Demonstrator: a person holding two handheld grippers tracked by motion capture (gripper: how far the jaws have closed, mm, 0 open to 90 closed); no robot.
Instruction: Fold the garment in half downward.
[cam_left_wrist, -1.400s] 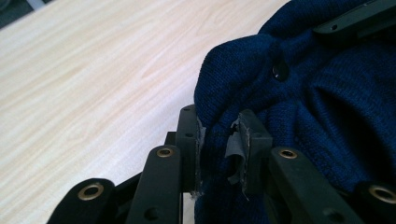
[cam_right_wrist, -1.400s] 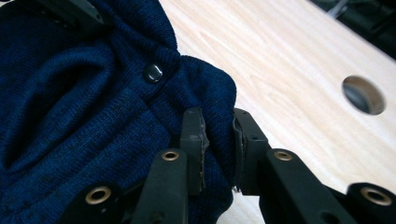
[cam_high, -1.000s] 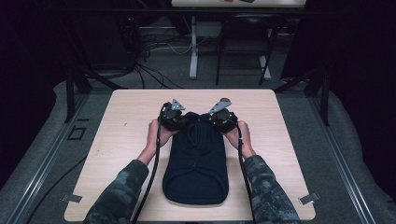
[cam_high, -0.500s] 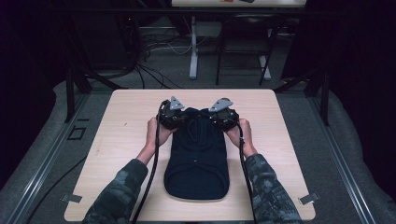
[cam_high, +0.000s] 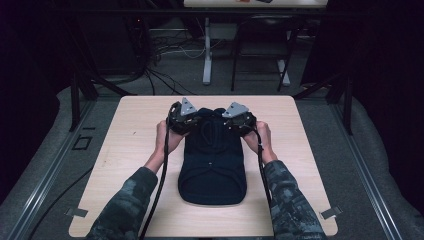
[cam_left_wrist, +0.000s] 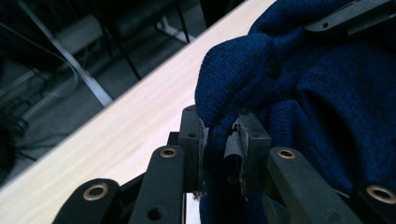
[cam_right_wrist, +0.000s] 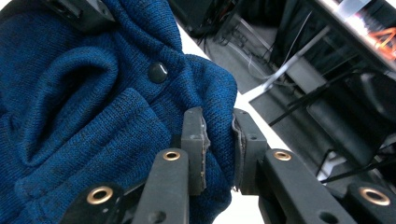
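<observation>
Sweater (cam_high: 212, 160) top lifted, fingertips buried

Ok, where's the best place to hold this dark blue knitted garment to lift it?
At the two far corners, where the left gripper and right gripper pinch the dark blue knitted garment: the folded knit bunches thick there, so it hangs evenly.

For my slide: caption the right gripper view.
Right tongs pinch a fold of the blue knit garment beside its dark button.
</observation>
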